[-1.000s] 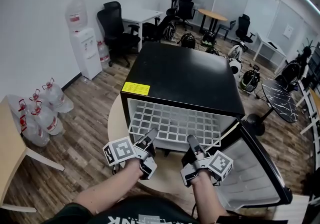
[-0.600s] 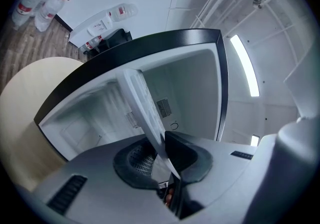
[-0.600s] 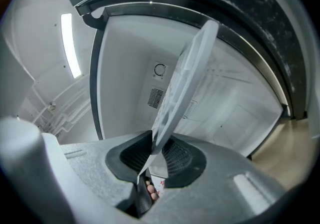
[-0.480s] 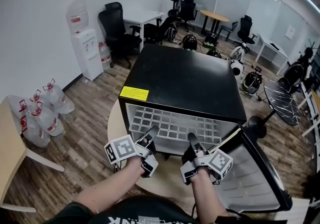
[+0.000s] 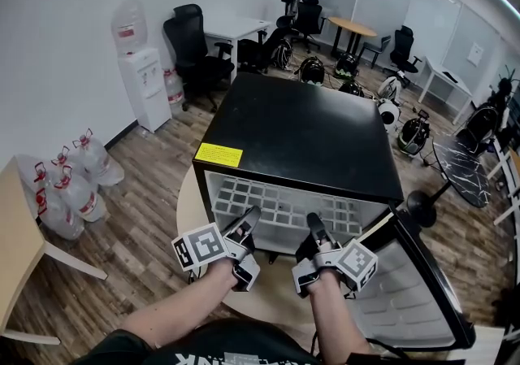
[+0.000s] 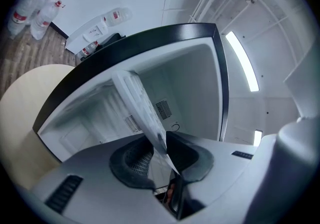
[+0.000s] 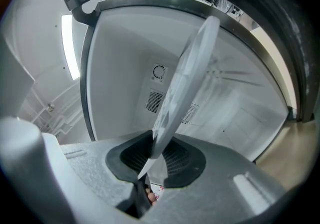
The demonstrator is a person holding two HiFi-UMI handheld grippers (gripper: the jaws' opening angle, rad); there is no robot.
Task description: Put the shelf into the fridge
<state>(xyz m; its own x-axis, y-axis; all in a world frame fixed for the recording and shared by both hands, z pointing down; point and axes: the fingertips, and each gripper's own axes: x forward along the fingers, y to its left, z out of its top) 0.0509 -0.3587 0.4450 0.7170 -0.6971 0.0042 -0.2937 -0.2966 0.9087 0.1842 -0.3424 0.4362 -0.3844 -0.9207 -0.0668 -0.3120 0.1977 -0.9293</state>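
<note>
Shelf (image 5: 280, 205) sliding deeper into fridge (image 5: 301, 128) than a second ago | left gripper (image 5: 250, 215) clamping shelf's front edge | right gripper (image 5: 312, 222) clamping same edge

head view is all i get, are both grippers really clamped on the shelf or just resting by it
observer: the left gripper is clamped; its jaws are closed on the edge of the white grid shelf.
operator: and the right one
observer: same for the right gripper, its jaws pinch the shelf's edge.
operator: what's behind the shelf inside the fridge
observer: the fridge shows a white back wall with a small vent grille and a round fitting above it.
</note>
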